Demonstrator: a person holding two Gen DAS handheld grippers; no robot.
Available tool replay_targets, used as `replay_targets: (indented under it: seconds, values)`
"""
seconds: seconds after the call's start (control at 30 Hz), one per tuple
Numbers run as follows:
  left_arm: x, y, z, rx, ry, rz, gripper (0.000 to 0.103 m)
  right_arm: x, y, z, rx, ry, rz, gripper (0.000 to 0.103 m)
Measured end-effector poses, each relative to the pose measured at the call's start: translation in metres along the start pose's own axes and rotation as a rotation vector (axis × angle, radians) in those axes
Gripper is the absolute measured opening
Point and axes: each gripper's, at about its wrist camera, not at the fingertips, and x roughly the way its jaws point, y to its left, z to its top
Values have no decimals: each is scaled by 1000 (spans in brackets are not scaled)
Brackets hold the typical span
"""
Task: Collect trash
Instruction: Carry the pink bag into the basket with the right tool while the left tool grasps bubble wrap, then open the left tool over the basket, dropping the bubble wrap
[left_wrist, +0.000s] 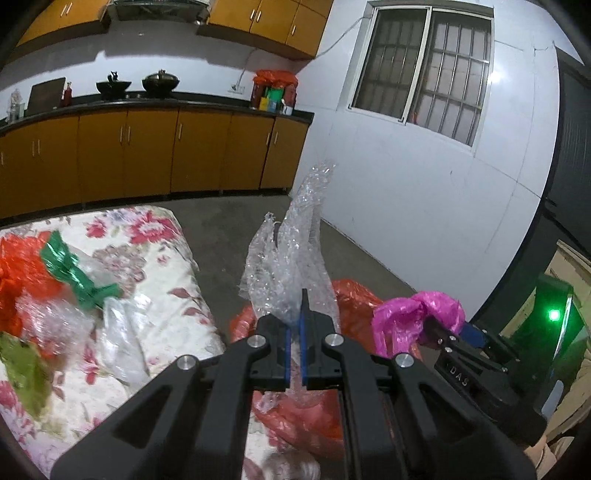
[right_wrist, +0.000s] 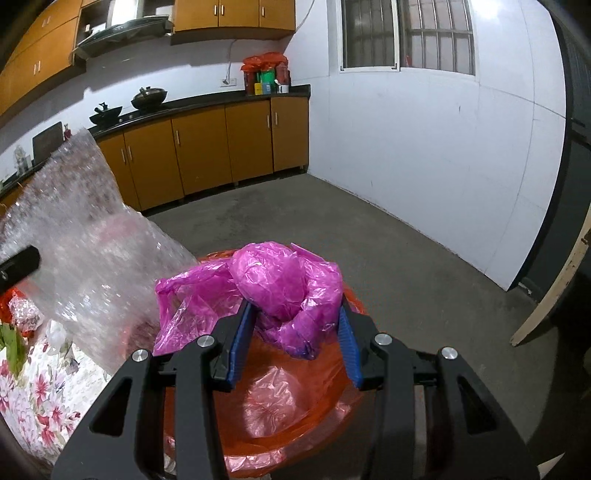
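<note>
My left gripper (left_wrist: 295, 325) is shut on a sheet of clear bubble wrap (left_wrist: 291, 258) that stands up above it; the wrap also shows at the left of the right wrist view (right_wrist: 88, 251). My right gripper (right_wrist: 295, 332) holds a crumpled magenta plastic bag (right_wrist: 273, 280) between its blue pads, jaws partly apart around it, above an orange-red lined trash bin (right_wrist: 280, 417). The right gripper with the magenta bag (left_wrist: 413, 317) shows in the left wrist view, over the bin (left_wrist: 351, 295).
A floral-covered table (left_wrist: 155, 280) at the left carries more trash: red plastic (left_wrist: 18, 280), a green wrapper (left_wrist: 70, 273), clear plastic (left_wrist: 122, 332) and a green leaf (left_wrist: 22, 369). Kitchen cabinets (left_wrist: 147, 155) stand behind; concrete floor (right_wrist: 388, 258) and white wall (right_wrist: 424, 147) lie to the right.
</note>
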Motion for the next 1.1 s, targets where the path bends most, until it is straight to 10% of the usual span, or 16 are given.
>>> replay_targets:
  seconds: [0.77, 1.1]
  values:
    - [19, 10, -18, -28, 67, 12, 33, 0, -12, 2, 9, 8, 19, 61]
    - [-32, 53, -22, -43, 2, 224, 61, -17, 25, 6, -64, -51, 95, 70]
